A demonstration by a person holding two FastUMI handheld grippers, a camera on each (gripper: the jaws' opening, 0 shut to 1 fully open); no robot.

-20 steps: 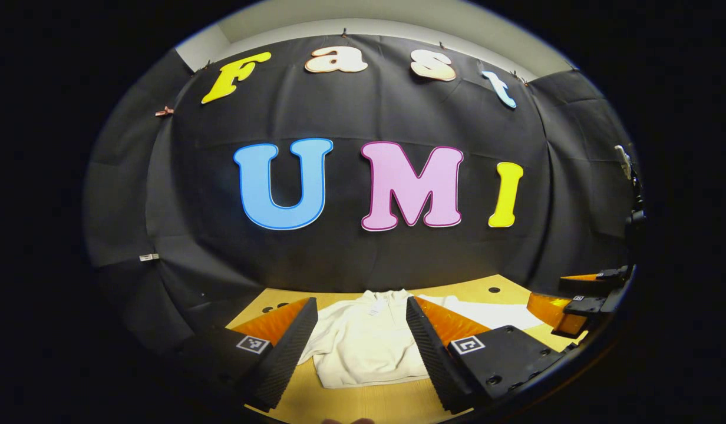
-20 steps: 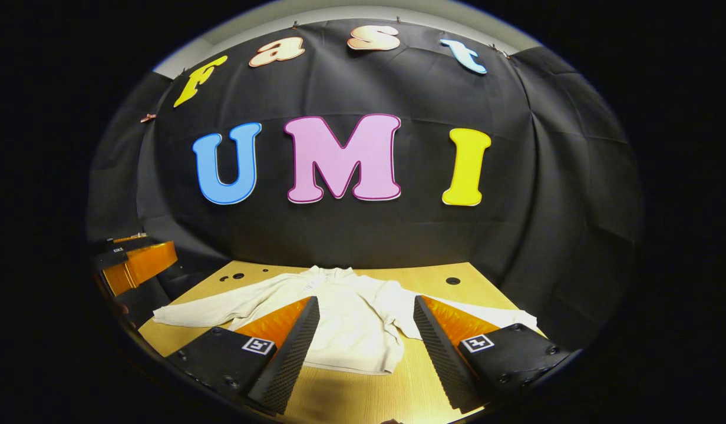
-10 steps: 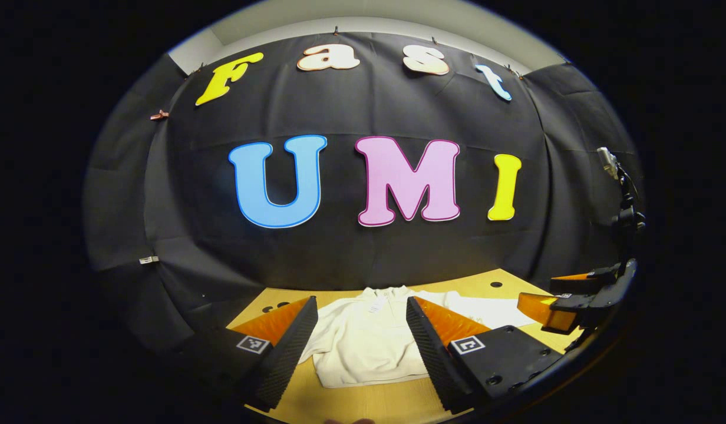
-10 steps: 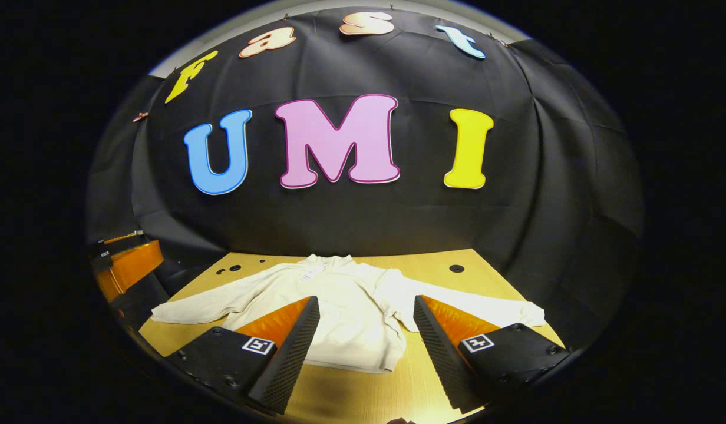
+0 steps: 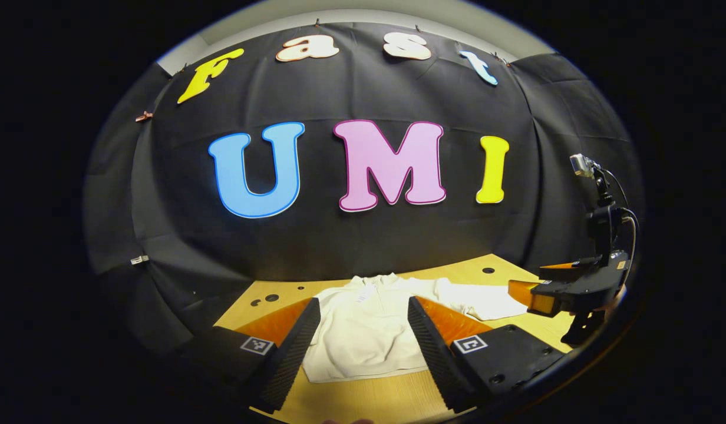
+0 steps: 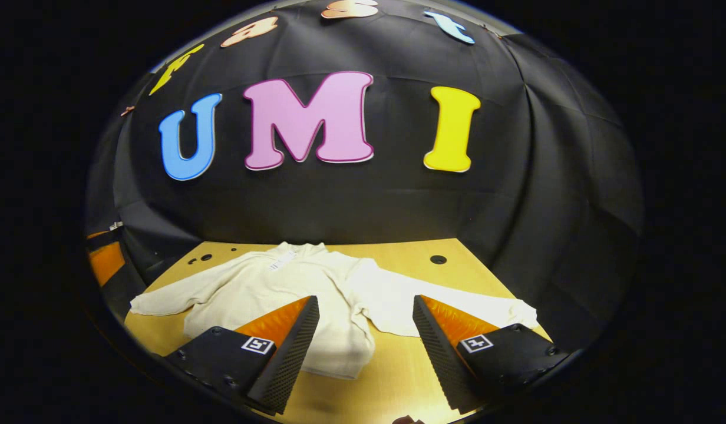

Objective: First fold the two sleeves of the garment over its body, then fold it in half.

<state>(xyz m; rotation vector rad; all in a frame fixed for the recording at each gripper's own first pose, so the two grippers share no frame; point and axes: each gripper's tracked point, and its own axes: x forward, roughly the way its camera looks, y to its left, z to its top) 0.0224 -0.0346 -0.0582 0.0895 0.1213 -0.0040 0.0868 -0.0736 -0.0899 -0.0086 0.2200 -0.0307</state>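
One cream top [image 6: 292, 300] lies flat on a wooden table [image 6: 398, 377], with its neck toward the black cloth wall [image 6: 339, 200]. In the right gripper view, both of its long sleeves are spread out to the sides. One sleeve [image 6: 162, 297] goes out to the left side of that view, and the other sleeve [image 6: 457, 306] goes out to the right side. Neither sleeve is folded over the body yet. A small white tag [image 6: 279, 262] sits near the neck. The bottom edge of the top is closest to the camera.

The right gripper [image 6: 363, 347] hangs above the table in front of the top. Its two fingers are spread wide apart, and they hold nothing. The bottom of the top shows in the gap between them.

In the left gripper view, the same top [image 5: 363, 330] shows between the fingers of the left gripper [image 5: 360, 353]. These fingers are also wide apart, with nothing in them. They are up above the table, not touching the top.

Far off on the right side of the left gripper view, the other gripper [image 5: 551, 291] shows near the end of a sleeve [image 5: 487, 297]. A small camera on a stalk [image 5: 584, 168] rises behind it.

The table has a few small round holes [image 6: 438, 259] near the back.
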